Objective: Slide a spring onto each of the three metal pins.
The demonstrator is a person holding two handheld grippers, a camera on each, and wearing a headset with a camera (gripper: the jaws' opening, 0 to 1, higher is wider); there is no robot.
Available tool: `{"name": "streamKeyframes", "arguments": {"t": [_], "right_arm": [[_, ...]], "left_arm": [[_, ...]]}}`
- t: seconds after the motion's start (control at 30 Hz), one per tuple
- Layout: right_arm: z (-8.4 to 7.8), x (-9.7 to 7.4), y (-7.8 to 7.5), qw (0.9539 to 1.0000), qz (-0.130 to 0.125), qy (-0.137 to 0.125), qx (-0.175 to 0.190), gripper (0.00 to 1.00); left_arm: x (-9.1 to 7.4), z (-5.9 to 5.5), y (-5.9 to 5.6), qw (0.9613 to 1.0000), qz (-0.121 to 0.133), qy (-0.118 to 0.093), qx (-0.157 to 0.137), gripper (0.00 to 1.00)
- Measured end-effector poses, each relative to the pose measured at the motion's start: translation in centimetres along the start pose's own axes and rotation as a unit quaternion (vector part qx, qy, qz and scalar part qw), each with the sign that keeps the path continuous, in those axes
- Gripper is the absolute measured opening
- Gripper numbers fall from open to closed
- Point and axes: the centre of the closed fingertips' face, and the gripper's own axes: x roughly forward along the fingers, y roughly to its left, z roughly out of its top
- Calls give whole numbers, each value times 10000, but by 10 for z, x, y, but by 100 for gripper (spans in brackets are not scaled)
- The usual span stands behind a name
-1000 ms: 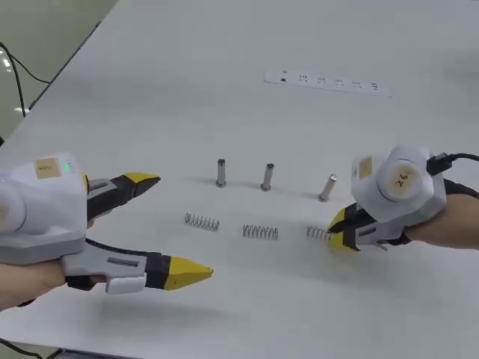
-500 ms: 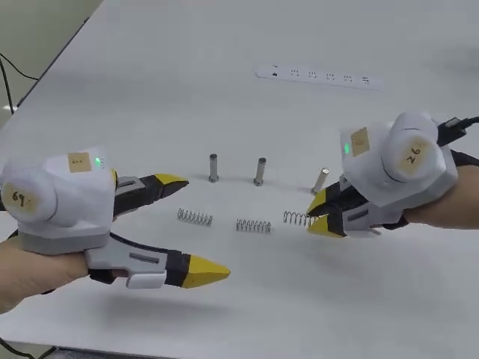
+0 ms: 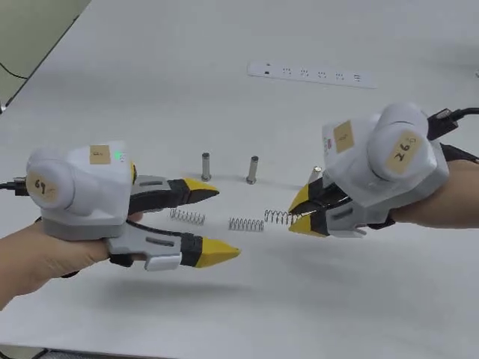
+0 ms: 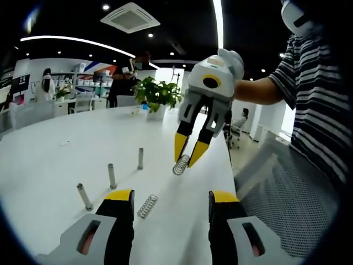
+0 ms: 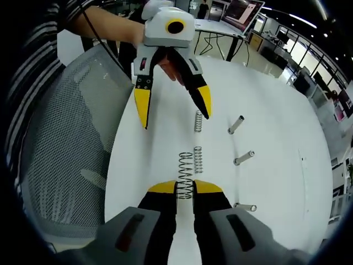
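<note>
Three short metal pins stand in a row: left pin (image 3: 206, 165), middle pin (image 3: 253, 169), and right pin (image 3: 316, 173), half hidden behind my right gripper (image 3: 299, 214). That gripper is shut on the end of a spring (image 3: 277, 218), held level just above the table; its own view shows the jaws (image 5: 185, 187) pinching the spring (image 5: 186, 168). Two more springs lie on the table: one (image 3: 186, 217) at the left, another (image 3: 246, 224) in the middle. My left gripper (image 3: 222, 223) hovers open over the left spring, nothing between its jaws (image 4: 171, 199).
A white power strip (image 3: 310, 75) lies farther back on the white table (image 3: 150, 90). The table's left edge runs along the upper left. A grey mesh chair (image 5: 71, 165) stands by the near edge, behind the grippers.
My right gripper has lifted the rightmost spring off the table and carried it left, in front of the right pin. The left gripper has moved inward toward the left spring, still open.
</note>
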Motion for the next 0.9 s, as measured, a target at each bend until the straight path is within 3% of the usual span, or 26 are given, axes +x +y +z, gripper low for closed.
{"name": "streamKeyframes", "arguments": {"t": [0.27,0.4,0.9], "right_arm": [[1,3,7,10000,19,-47,-44,8],[3,3,9,9999,17,-104,5,8],[7,-2,14,9998,-4,-202,-16,8]], "left_arm": [[18,5,-10,9992,-389,-102,-45,29],[24,7,-11,9989,-441,-169,-43,21],[37,13,-26,9968,-745,-283,-62,7]]}}
